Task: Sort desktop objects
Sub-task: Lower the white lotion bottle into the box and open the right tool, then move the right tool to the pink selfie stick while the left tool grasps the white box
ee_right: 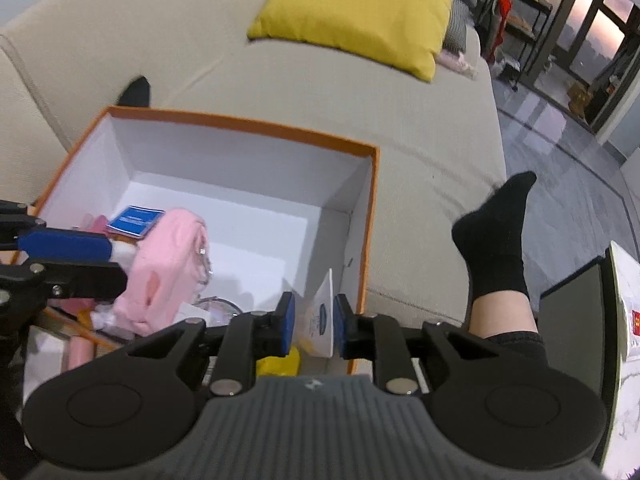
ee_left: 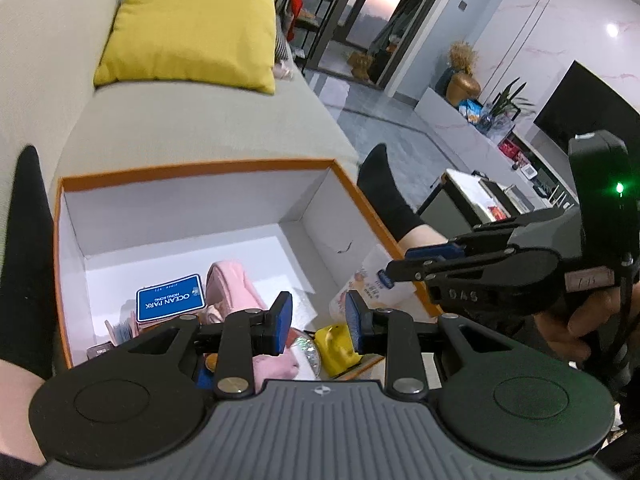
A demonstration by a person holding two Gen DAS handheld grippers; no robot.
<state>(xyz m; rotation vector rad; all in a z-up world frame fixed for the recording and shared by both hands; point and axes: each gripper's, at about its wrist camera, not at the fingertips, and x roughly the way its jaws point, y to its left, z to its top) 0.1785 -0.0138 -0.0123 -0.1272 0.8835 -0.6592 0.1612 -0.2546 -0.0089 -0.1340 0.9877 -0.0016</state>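
An orange-rimmed white box is seen on a beige sofa. The right gripper is held over the box's near corner, a white pouch standing between its blue pads; whether the pads press on it cannot be told. The left gripper is seen partly open and empty above a pink cloth, beside a blue "OCEAN PARK" card and a yellow object in the box.
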